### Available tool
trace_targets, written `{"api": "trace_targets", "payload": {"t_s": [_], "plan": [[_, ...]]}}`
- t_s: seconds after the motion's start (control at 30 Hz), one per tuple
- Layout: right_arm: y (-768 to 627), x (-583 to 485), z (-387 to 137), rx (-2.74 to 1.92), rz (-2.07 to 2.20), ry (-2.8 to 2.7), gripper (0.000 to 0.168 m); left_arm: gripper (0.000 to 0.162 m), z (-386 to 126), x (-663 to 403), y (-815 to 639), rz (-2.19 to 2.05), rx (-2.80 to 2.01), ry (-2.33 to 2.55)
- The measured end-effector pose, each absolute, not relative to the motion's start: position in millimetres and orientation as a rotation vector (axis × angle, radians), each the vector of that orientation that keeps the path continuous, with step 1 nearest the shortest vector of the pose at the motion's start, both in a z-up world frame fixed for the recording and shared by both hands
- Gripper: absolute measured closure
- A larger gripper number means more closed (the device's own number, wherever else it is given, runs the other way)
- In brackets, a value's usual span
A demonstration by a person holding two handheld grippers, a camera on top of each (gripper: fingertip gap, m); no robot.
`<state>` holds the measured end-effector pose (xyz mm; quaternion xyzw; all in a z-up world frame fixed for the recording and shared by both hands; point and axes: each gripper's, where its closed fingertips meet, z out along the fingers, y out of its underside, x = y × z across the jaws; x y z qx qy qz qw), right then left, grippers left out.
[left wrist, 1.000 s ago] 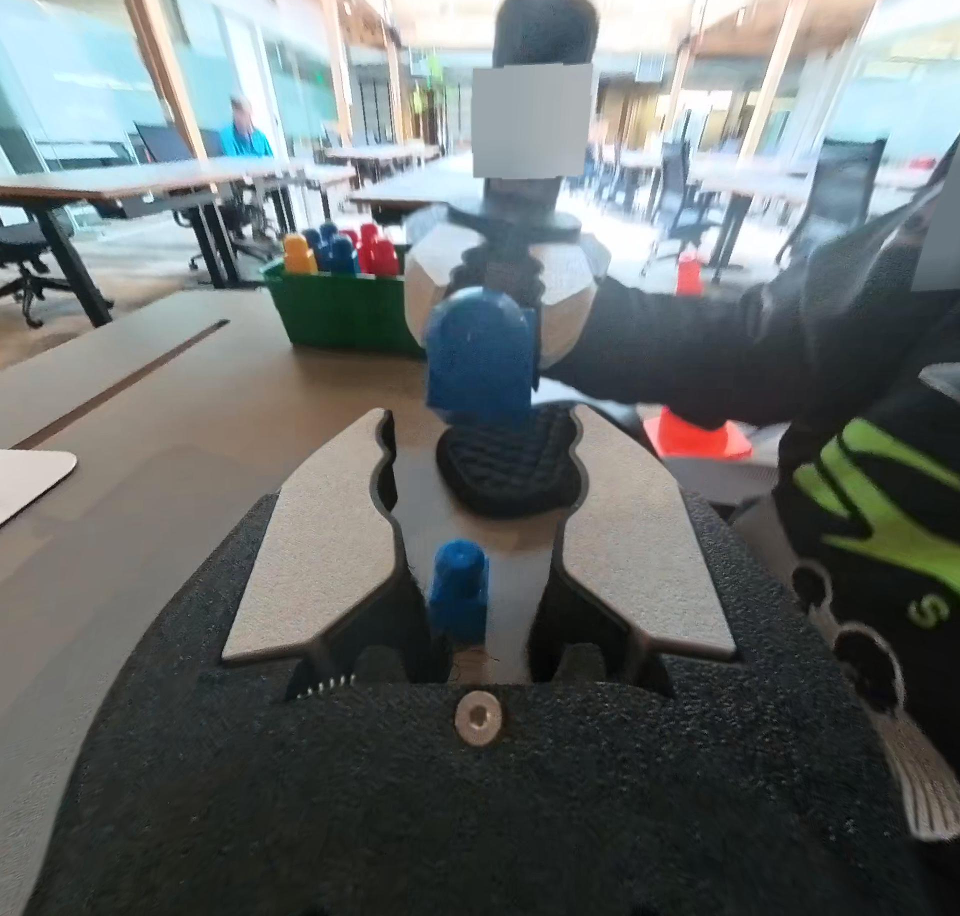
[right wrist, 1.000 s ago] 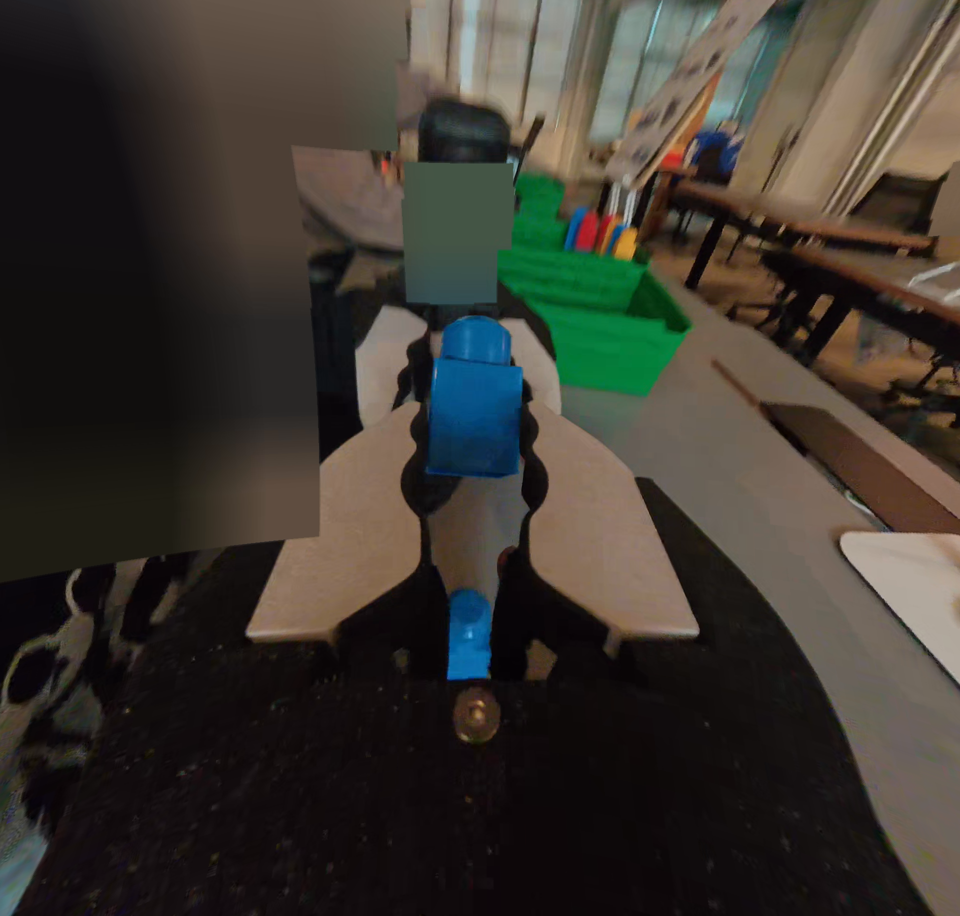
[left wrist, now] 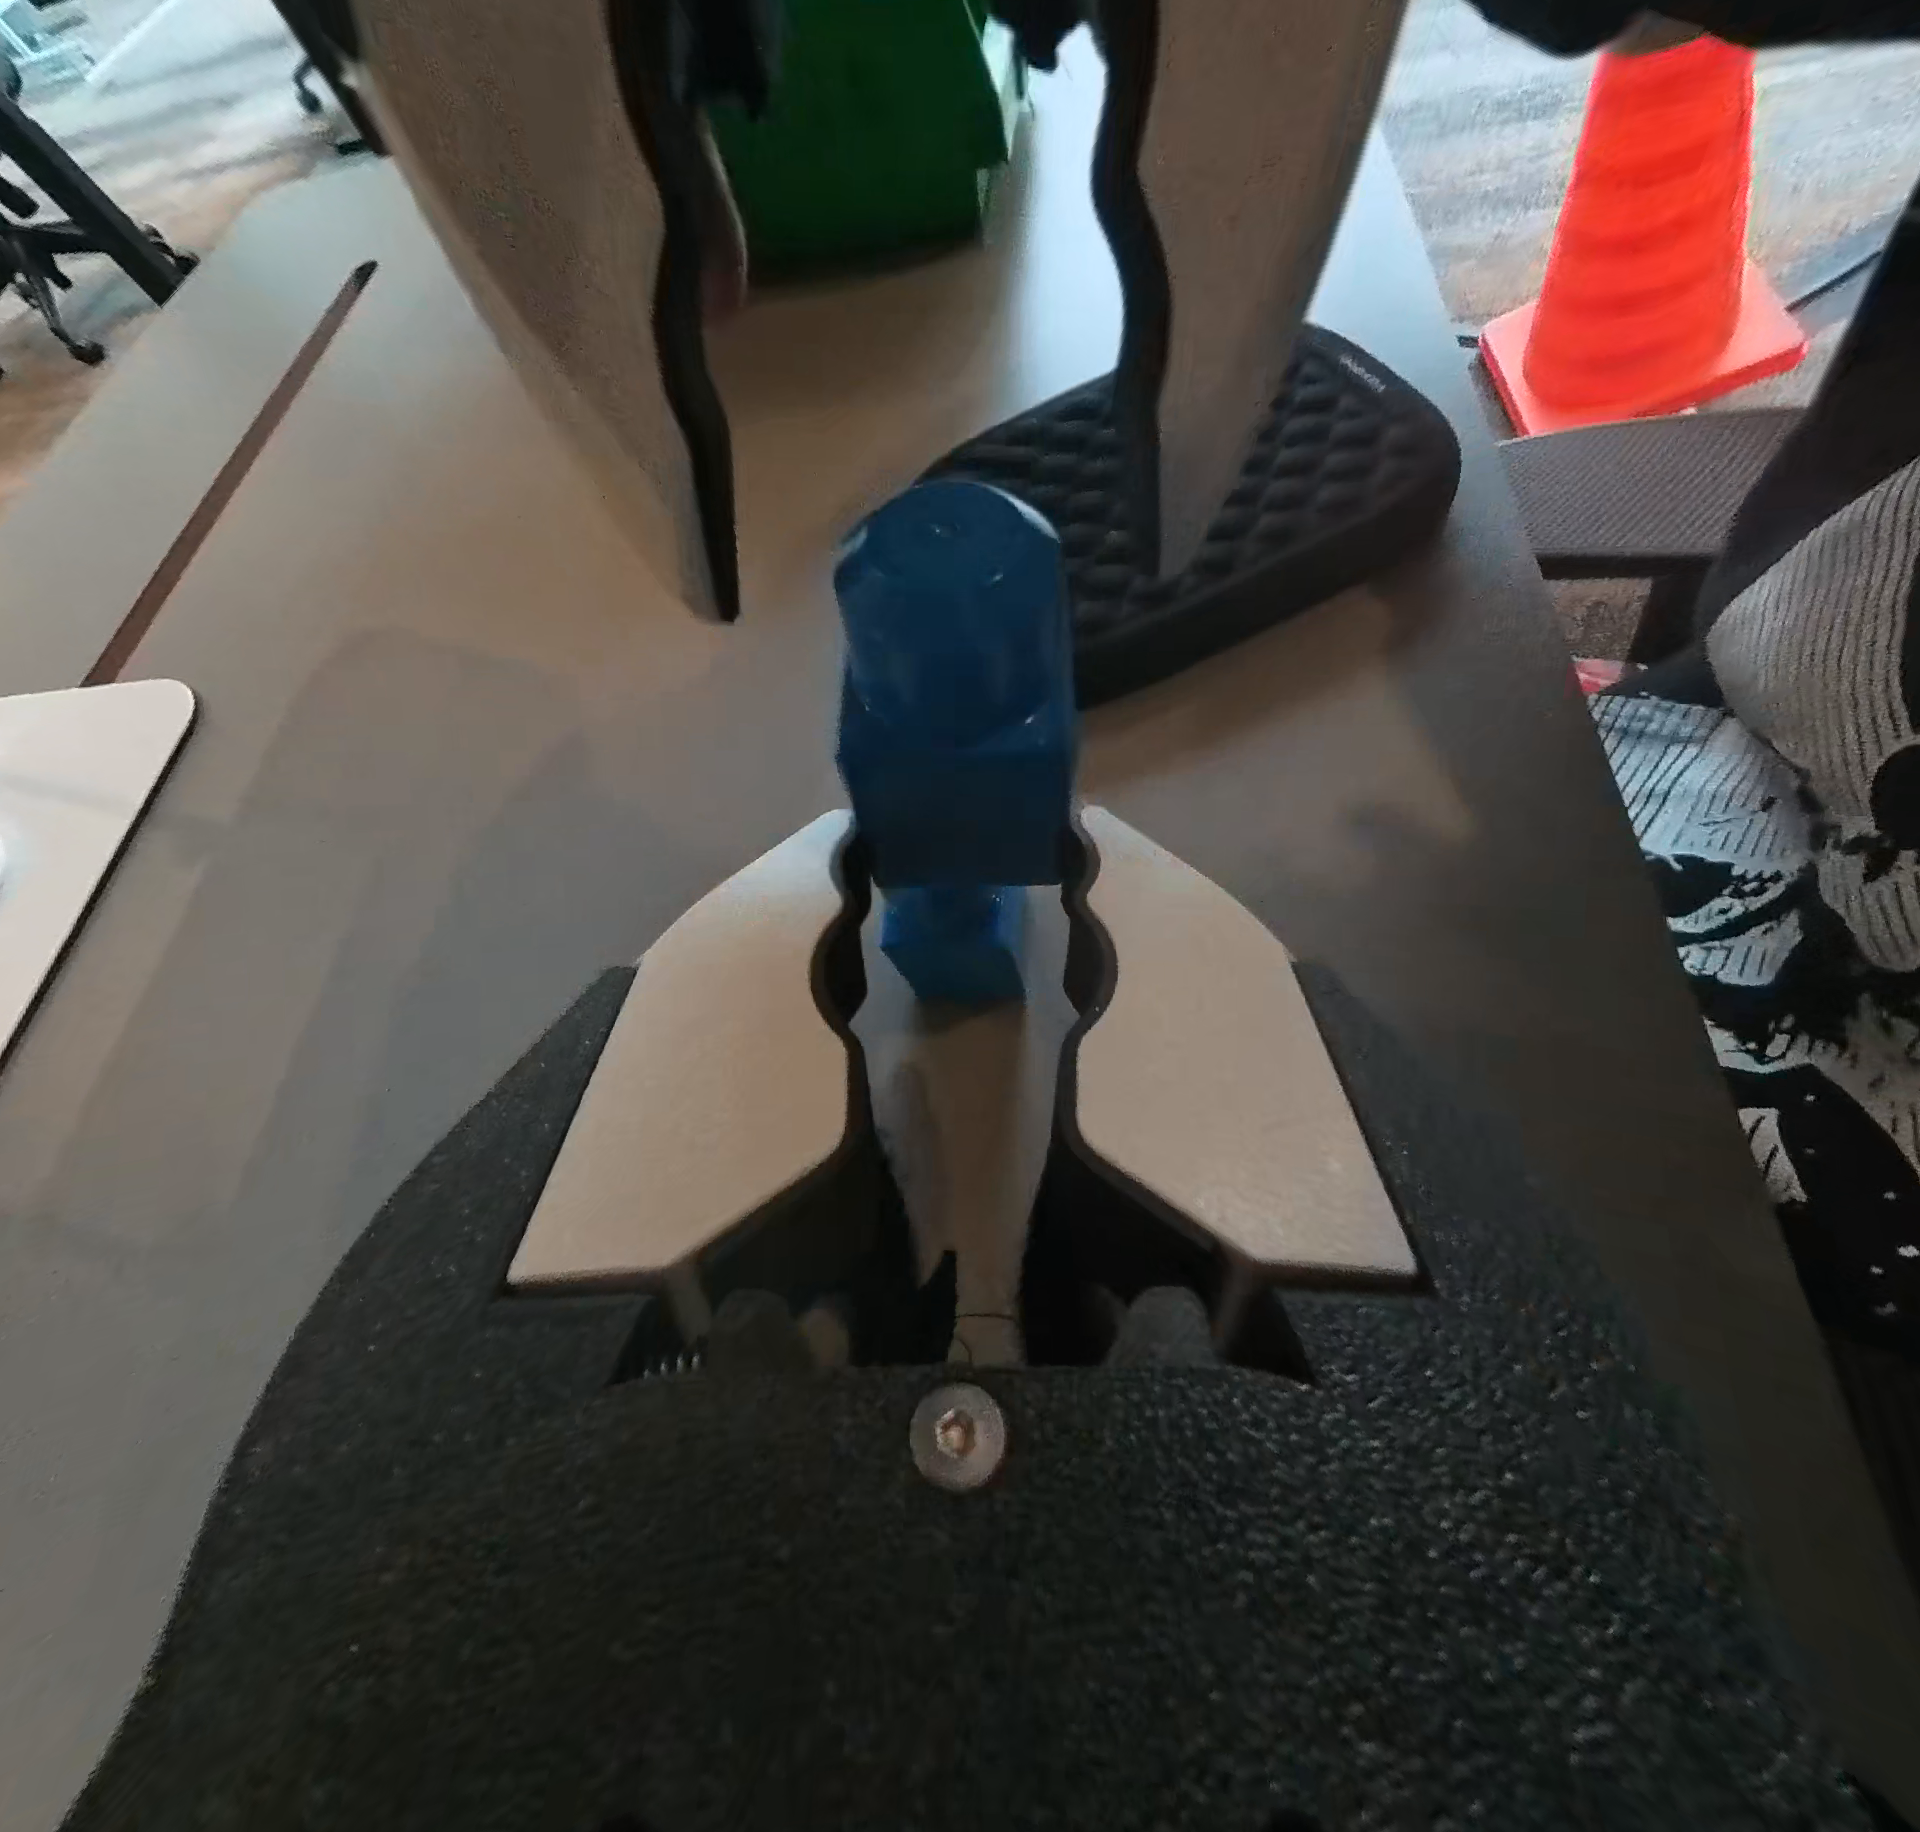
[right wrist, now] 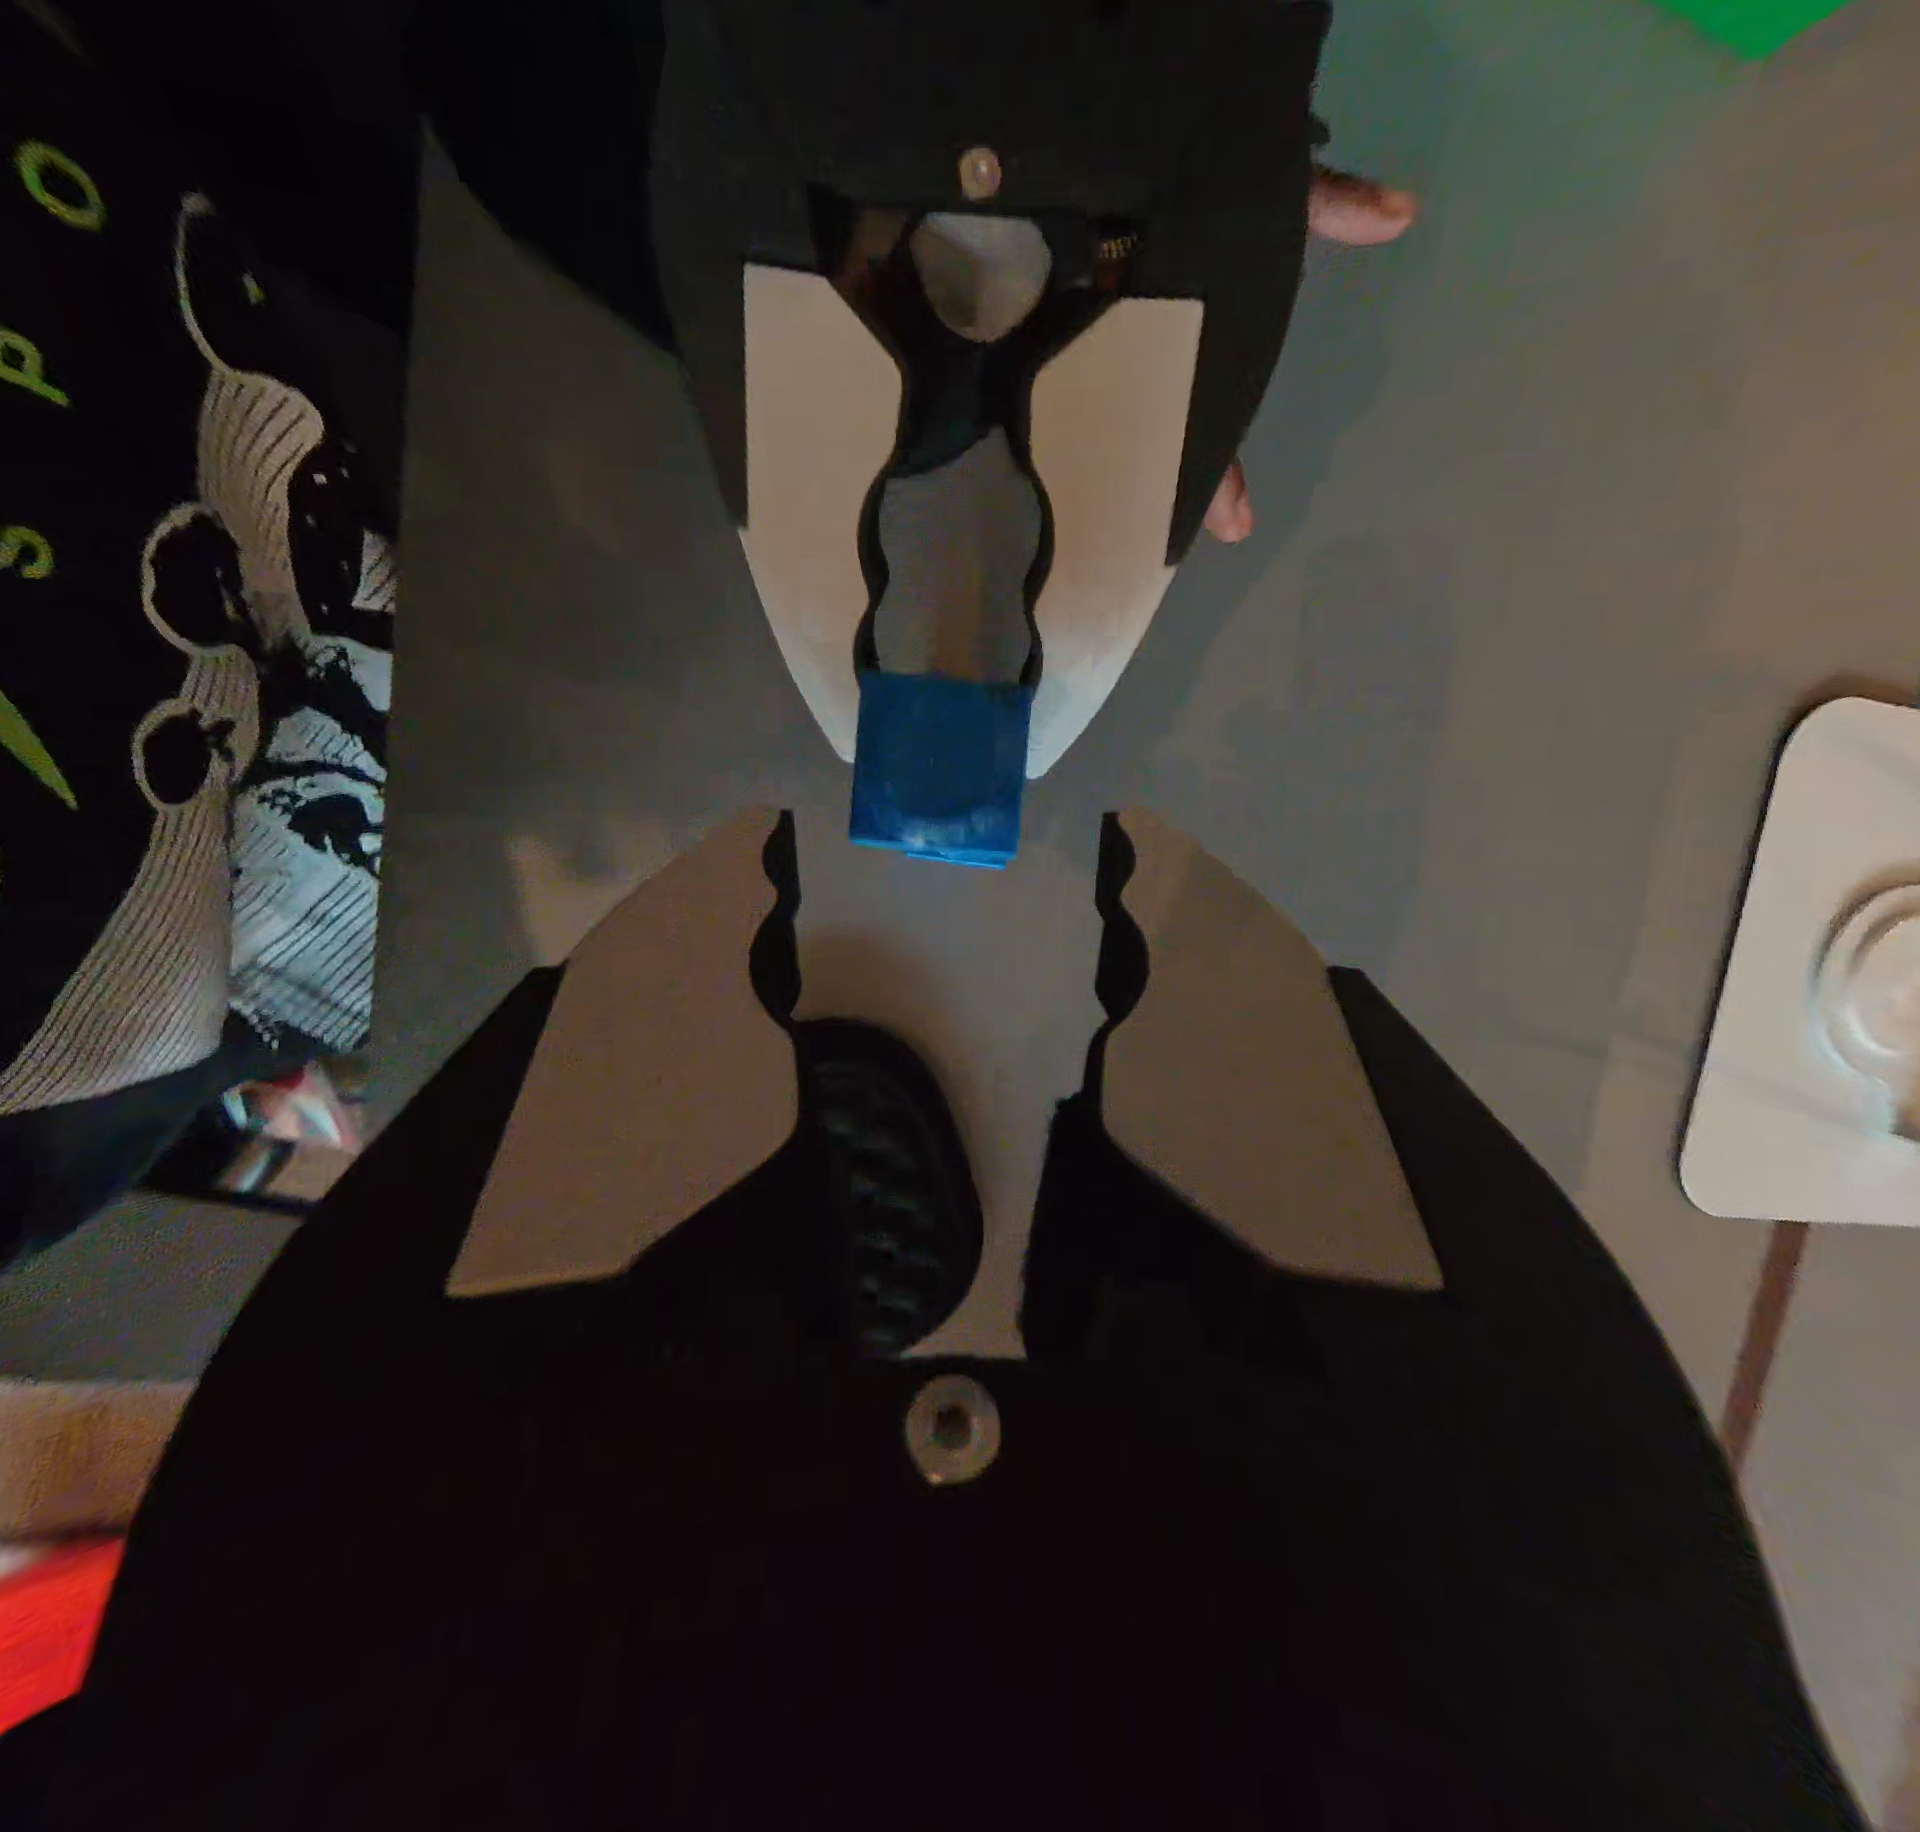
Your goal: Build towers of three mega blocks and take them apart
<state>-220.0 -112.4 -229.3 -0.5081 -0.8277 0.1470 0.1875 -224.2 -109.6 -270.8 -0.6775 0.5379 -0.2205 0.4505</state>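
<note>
A stack of two blue mega blocks (left wrist: 956, 743) stands upright over the grey table (left wrist: 416, 847). My left gripper (left wrist: 961, 847) is shut on the base of the upper block, and the lower block (left wrist: 951, 941) shows between its fingers. My right gripper (left wrist: 951, 582) hangs open above the stack, pointing down, with one finger (left wrist: 582, 224) on each side of the stud and not touching it. In the right wrist view, my right gripper (right wrist: 945, 832) is open. The blue block (right wrist: 940, 774) sits just past its tips, held by the left gripper (right wrist: 943, 712).
A green bin (left wrist: 873, 99) stands at the back of the table. A black mesh pad (left wrist: 1299, 494) lies behind the stack. A white pad (left wrist: 73, 795) lies at the left edge. An orange cone (left wrist: 1652, 203) stands off the table to the right, beside a person's patterned clothing (left wrist: 1818, 743). Some 5 cm of space lies between my two pairs of fingers.
The right gripper has let go of its blue block, opened and swung to point down. That block now sits in the stack held by the left gripper. Both views have tilted toward the table.
</note>
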Motion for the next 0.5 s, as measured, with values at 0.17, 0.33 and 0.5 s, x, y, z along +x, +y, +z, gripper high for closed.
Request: {"api": "trace_targets", "payload": {"t_s": [0.17, 0.33, 0.5], "plan": [[-121, -228, -240, -1.44, 0.258, -2.443, 0.118, 0.127, -275, -223, -112, -0.545, -1.695, 1.348], [-118, -232, -243, -1.426, 0.201, -2.432, 0.135, 0.127, -274, -225, -112, -0.56, -1.694, 1.338], [-112, -236, -235, -1.411, 0.252, -2.357, 0.136, 0.116, -267, -229, -109, -0.612, -1.615, 1.307]]}}
